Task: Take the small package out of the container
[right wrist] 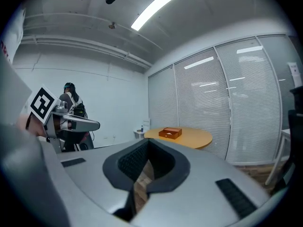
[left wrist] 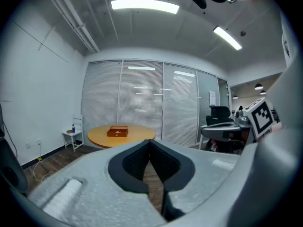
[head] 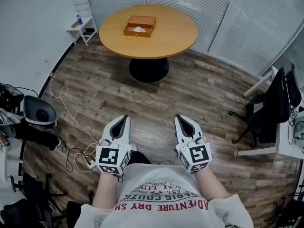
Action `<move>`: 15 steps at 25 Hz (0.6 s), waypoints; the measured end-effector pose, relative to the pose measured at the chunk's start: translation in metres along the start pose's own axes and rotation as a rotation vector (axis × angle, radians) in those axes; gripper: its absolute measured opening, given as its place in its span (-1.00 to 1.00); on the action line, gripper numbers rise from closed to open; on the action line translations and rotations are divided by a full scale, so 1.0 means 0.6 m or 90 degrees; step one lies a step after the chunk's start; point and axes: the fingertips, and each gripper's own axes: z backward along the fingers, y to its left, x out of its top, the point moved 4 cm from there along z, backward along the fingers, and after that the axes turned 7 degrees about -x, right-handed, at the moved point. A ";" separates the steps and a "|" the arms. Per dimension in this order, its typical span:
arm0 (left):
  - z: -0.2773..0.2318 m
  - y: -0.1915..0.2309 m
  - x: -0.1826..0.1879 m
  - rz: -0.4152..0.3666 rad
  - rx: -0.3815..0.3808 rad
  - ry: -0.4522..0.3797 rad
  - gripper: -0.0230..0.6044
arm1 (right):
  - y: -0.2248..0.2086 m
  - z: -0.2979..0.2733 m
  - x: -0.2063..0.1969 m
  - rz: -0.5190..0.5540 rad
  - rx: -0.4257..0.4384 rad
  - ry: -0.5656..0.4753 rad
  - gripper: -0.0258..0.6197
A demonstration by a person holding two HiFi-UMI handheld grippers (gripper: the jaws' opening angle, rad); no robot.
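A brown wooden container (head: 139, 26) sits on a round wooden table (head: 175, 32) across the room, with a small white package (head: 138, 29) lying inside it. The same container (left wrist: 117, 131) shows far off in the left gripper view, and the container (right wrist: 170, 133) is also distant in the right gripper view. My left gripper (head: 126, 118) and right gripper (head: 179, 118) are held side by side close to the body, well short of the table. Both are shut, tips together, with nothing between the jaws.
Wood floor lies between me and the table. A white side stand (head: 81, 28) with a bottle is at the back left. Cables (head: 71, 127) and a dark round bin (head: 39, 112) lie at the left. A black office chair (head: 273, 108) and desk stand at the right.
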 end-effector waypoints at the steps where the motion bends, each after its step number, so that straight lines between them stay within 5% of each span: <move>1: -0.006 0.019 0.002 0.001 -0.003 -0.001 -0.90 | 0.005 -0.017 0.001 -0.002 -0.005 0.004 -0.90; 15: -0.057 0.355 0.034 0.017 -0.020 0.000 -0.90 | 0.152 -0.283 0.027 -0.028 -0.057 0.054 -0.90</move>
